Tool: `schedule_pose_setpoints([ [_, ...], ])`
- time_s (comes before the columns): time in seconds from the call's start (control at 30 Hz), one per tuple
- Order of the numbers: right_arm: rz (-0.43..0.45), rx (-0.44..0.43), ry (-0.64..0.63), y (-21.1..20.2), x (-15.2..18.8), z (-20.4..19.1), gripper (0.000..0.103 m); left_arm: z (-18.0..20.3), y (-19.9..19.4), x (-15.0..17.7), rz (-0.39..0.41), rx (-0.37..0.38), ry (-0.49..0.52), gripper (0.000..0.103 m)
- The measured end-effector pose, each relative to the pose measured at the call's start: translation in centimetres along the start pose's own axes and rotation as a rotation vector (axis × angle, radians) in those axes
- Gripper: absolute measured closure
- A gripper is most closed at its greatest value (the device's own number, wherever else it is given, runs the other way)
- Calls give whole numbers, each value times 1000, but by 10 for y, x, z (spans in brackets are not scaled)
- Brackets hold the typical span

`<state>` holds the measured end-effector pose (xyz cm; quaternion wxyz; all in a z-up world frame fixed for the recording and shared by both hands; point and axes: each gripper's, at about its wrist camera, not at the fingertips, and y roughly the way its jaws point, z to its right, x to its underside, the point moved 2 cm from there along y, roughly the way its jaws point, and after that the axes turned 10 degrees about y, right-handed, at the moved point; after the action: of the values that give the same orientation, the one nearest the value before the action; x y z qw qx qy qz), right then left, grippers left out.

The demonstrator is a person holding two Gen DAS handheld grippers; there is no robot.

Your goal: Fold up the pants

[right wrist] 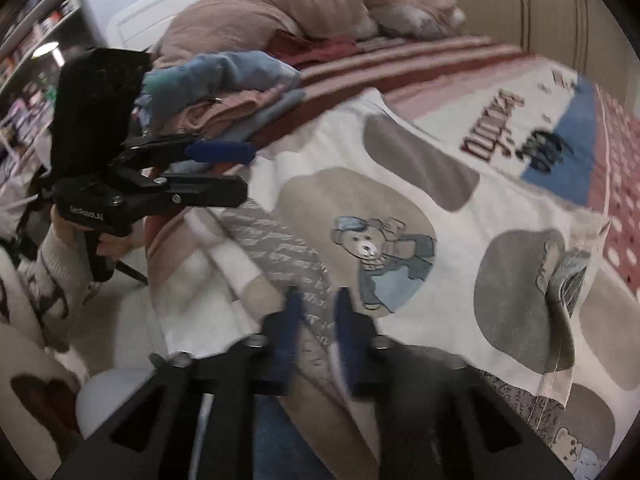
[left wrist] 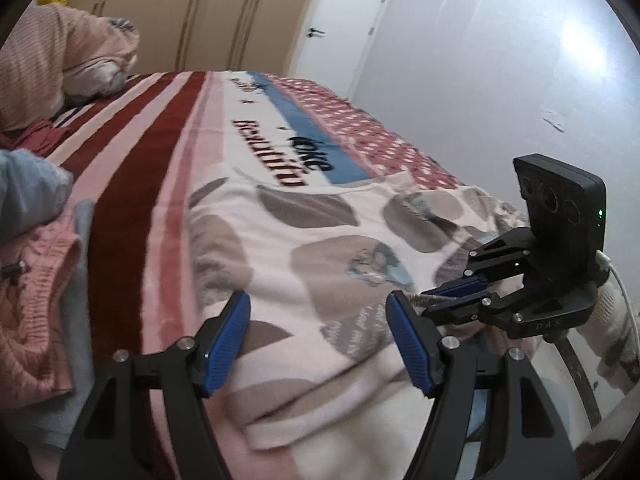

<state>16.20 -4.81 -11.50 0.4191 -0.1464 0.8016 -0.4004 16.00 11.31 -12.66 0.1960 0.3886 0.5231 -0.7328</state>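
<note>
The pants (left wrist: 320, 240), white fleece with grey and taupe patches and a bear print, lie spread on the bed. In the left wrist view my left gripper (left wrist: 318, 300) stands open over their near part, blue pads (left wrist: 228, 344) wide apart and not pressing the cloth. My right gripper (left wrist: 418, 300) comes in from the right, jaws together on a bit of the fabric's edge. In the blurred right wrist view, the right gripper (right wrist: 320, 296) has a fold of the pants (right wrist: 400, 184) between its fingers. The left gripper (right wrist: 244, 170) is open at the pants' left edge.
A red, pink and white striped bedspread (left wrist: 152, 168) covers the bed. A pile of folded clothes (right wrist: 240, 92), pink and blue, sits at the left. A pink quilt (right wrist: 300, 4) lies at the head. Wardrobe doors (left wrist: 208, 16), a white door (left wrist: 340, 28) and a wall stand behind.
</note>
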Motion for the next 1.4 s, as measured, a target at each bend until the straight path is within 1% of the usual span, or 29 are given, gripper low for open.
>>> schedule_pose_setpoints([
  [0.03, 7, -17, 6, -3, 4, -1, 100, 5, 0, -1, 5, 20, 12, 43],
  [0.1, 13, -43, 13, -11, 11, -6, 100, 11, 1, -4, 4, 37, 31, 45],
  [0.17, 3, -42, 2, -12, 20, -12, 101, 16, 3, -6, 1, 40, 39, 46],
  [0.2, -3, -41, 2, -10, 24, -14, 101, 19, 4, -5, -3, 51, 39, 47],
  [0.27, -7, -64, 12, -12, 31, -16, 101, 22, 6, -3, -15, 87, 35, 53],
  [0.3, -14, -67, 16, -11, 35, -17, 101, 23, 8, -1, -26, 102, 32, 54],
  [0.33, -24, -41, 12, -9, 39, -18, 101, 23, 10, 2, -41, 108, 28, 55],
  [0.4, -28, -15, 18, -8, 44, -18, 100, 25, 13, 9, -79, 111, 19, 56],
  [0.43, -24, -19, 33, -10, 45, -17, 97, 25, 14, 12, -89, 111, 16, 56],
  [0.53, 27, -34, 54, -29, 43, -18, 97, 25, 12, 23, -117, 102, 17, 56],
  [0.57, 46, -31, 57, -36, 40, -17, 95, 25, 11, 26, -120, 98, 14, 56],
  [0.6, 74, -28, 69, -44, 36, -15, 84, 25, 11, 28, -124, 97, 11, 56],
  [0.63, 104, -21, 84, -51, 32, -12, 73, 25, 11, 30, -128, 95, 9, 56],
  [0.7, 160, 18, 109, -65, 23, -2, 71, 26, 9, 32, -127, 91, 8, 56],
  [0.73, 189, 59, 125, -70, 18, 6, 71, 26, 8, 31, -125, 91, 5, 56],
  [0.8, 216, 138, 152, -72, 6, 21, 69, 24, 0, 26, -99, 84, -13, 56],
  [0.87, 222, 198, 171, -70, -3, 35, 69, 22, -8, 19, -62, 52, -21, 54],
  [0.93, 216, 197, 185, -62, -11, 48, 68, 18, -15, 12, -21, 11, -24, 51],
  [1.03, 190, 202, 210, -46, -13, 67, 68, 12, -15, 5, 5, -8, -46, 51],
  [1.1, 176, 232, 244, -37, -13, 81, 69, 8, -13, 4, 11, -15, -65, 51],
  [1.17, 175, 265, 298, -33, -11, 97, 68, 5, -10, 4, 9, -17, -78, 51],
  [1.27, 195, 306, 378, -37, -3, 121, 64, 3, -7, 4, -1, -30, -82, 51],
  [1.3, 197, 317, 388, -39, 0, 124, 60, 3, -5, 4, -4, -34, -82, 51],
  [1.33, 199, 310, 402, -40, 2, 128, 58, 4, -4, 3, -7, -36, -83, 51],
  [1.4, 212, 273, 431, -45, 7, 129, 58, 5, -5, 1, -8, -43, -82, 51],
])
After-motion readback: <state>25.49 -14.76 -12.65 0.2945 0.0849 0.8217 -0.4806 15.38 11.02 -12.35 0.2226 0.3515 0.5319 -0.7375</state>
